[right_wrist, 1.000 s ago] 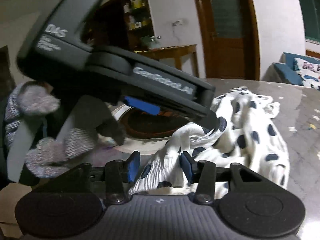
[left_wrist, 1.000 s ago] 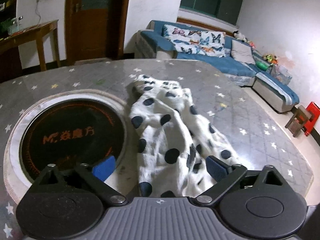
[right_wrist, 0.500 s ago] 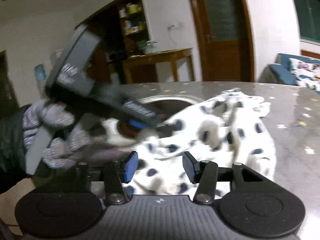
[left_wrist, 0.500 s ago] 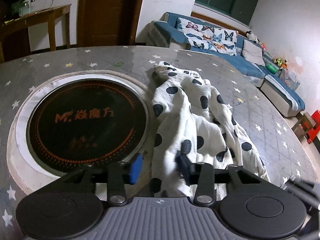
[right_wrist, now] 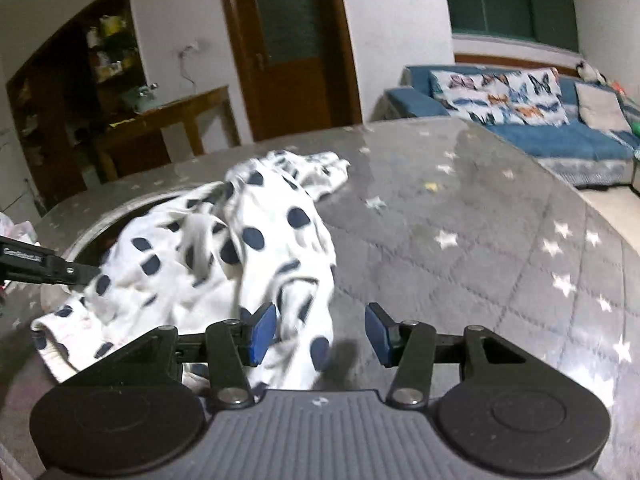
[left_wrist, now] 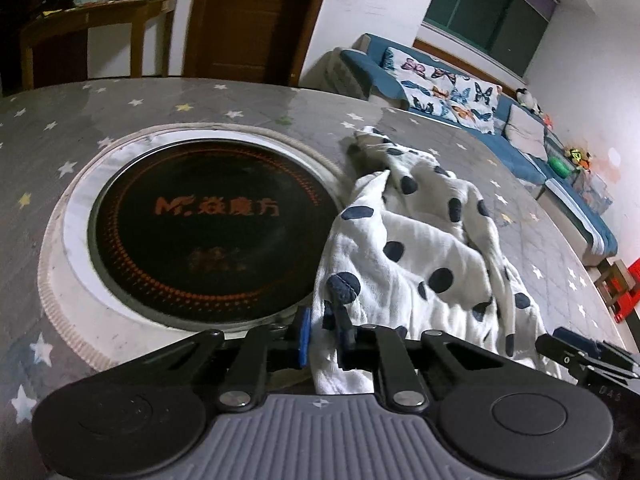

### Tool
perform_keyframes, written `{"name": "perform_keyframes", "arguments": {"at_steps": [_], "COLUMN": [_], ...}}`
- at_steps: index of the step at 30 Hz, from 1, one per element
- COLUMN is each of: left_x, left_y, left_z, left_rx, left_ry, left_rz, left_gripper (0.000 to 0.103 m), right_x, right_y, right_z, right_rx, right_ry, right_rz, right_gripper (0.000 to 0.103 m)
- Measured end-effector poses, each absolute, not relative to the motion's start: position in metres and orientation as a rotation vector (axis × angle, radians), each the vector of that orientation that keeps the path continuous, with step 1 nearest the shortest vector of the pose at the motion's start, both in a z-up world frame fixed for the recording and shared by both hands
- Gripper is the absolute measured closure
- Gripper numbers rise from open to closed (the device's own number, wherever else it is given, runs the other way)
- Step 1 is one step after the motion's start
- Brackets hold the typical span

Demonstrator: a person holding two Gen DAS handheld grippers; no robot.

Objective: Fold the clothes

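Left wrist view looks along the left gripper [left_wrist: 322,338], whose blue pads are drawn in narrow and pinch the near edge of the spotted garment [left_wrist: 416,256] between them. That garment, white with dark navy dots, lies crumpled on the grey star-patterned table [left_wrist: 80,128], running from the pinch point away toward the far side. Its left edge lies just beside the rim of the round black cooktop [left_wrist: 208,220] set into the table, which bears orange lettering. At the lower right edge of this view a black part of the other tool [left_wrist: 584,356] shows, low over the table next to the cloth. Beyond the table stand a blue sofa [left_wrist: 520,148] with a butterfly cushion [left_wrist: 444,92], a brown door [left_wrist: 248,16] and a wooden side table [left_wrist: 100,12].

Right wrist view shows the right gripper [right_wrist: 320,334] with its pads [right_wrist: 262,334] set wide apart and nothing clamped between them. The left pad touches or overlaps a hanging fold of the garment [right_wrist: 248,248], blurred here, while the other pad stands over the bare table [right_wrist: 480,248]. The cloth is bunched in a heap on the left part of the table, partly covering the cooktop rim [right_wrist: 104,220]. The left tool's black finger [right_wrist: 48,266] reaches in from the left edge and meets the cloth
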State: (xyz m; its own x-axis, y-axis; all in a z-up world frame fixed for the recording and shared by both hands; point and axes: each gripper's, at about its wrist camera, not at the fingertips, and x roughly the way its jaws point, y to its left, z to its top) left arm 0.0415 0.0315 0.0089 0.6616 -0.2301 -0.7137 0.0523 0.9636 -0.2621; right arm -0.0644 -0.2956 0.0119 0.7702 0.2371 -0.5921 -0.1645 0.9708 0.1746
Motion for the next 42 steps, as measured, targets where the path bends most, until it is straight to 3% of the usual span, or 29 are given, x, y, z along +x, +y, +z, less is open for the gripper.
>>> {"name": "perform_keyframes", "arguments": {"at_steps": [8, 13, 16, 21, 29, 31, 33, 35, 38, 40, 42], "left_x": [0.033, 0.027, 0.022, 0.011, 0.006, 0.008, 0.010, 0.011, 0.016, 0.023, 0.030], "left_y": [0.048, 0.056, 0.060, 0.072, 0.079, 0.076, 0.071, 0.065, 0.057, 0.051, 0.045], "left_z": [0.003, -0.001, -0.004, -0.006, 0.002, 0.007, 0.010, 0.012, 0.011, 0.008, 0.004], "left_rx": [-0.249, -0.259, -0.259, -0.256, -0.262, -0.254, -0.243, -0.225, -0.203, -0.204, -0.193], "left_ry": [0.829, 0.831, 0.836, 0.843, 0.820, 0.803, 0.791, 0.786, 0.787, 0.804, 0.819], "left_rz": [-0.123, -0.100, -0.090, -0.048, -0.052, -0.072, -0.088, -0.089, -0.099, -0.117, -0.114], "left_gripper": [0.097, 0.099, 0.100, 0.101, 0.098, 0.097, 0.083, 0.056, 0.050, 0.048, 0.048], "right_x": [-0.068, -0.072, -0.075, -0.082, -0.094, -0.094, -0.093, -0.092, -0.087, -0.083, -0.078], "right_y": [-0.289, -0.286, -0.285, -0.289, -0.309, -0.312, -0.313, -0.314, -0.315, -0.314, -0.314], "right_z": [0.006, 0.008, 0.009, 0.017, 0.019, 0.020, 0.022, 0.024, 0.025, 0.023, 0.020], "right_rx": [0.117, 0.108, 0.102, 0.069, 0.073, 0.094, 0.107, 0.119, 0.135, 0.141, 0.146], "right_ry": [0.683, 0.685, 0.687, 0.677, 0.708, 0.703, 0.689, 0.674, 0.665, 0.669, 0.673], "right_rz": [0.254, 0.276, 0.290, 0.274, 0.241, 0.240, 0.238, 0.237, 0.243, 0.246, 0.249], "right_gripper": [0.060, 0.087, 0.095, 0.098, 0.097, 0.093, 0.086, 0.086, 0.074, 0.061, 0.061]}}
